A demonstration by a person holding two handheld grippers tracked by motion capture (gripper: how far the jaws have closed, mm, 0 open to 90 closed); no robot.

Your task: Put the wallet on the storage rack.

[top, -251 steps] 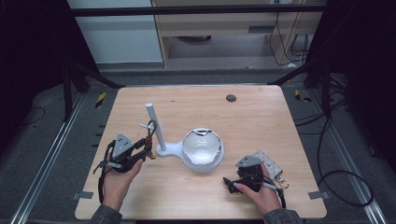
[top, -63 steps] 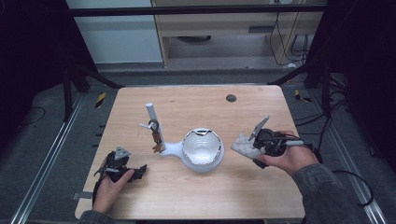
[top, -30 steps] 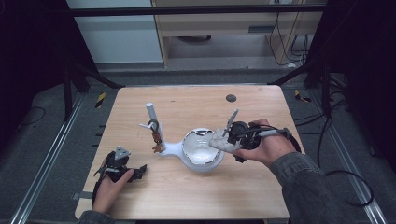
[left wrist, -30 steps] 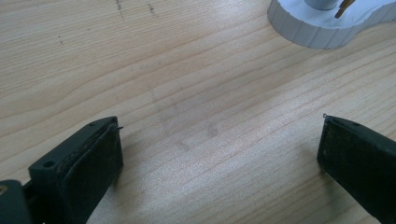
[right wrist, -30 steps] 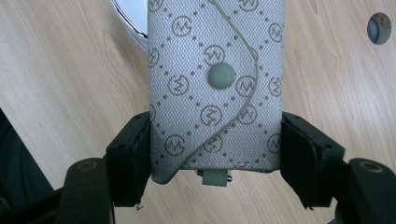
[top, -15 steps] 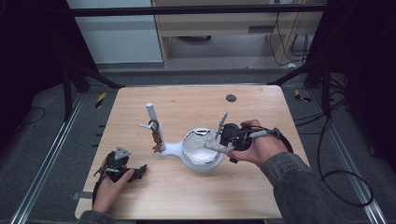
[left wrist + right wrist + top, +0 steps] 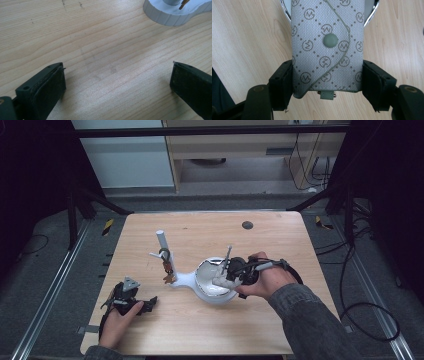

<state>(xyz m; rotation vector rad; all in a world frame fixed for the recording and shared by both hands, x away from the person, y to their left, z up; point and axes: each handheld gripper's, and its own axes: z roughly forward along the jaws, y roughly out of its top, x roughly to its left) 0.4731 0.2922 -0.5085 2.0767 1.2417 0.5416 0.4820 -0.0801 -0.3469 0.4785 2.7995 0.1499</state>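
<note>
now woven monogrammed pouch [image 7: 327, 47] pinched over round chrome-rimmed bowl [image 7: 210, 290].

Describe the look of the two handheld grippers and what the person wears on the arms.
Both grippers are black. The left gripper carries a grey three-cornered plate on top; its flat rectangular pads sit in black frames with small screw holes. The right gripper has the same blocky black build, and a dark cable loops from it past the wrist. The right sleeve is dark grey.
</note>
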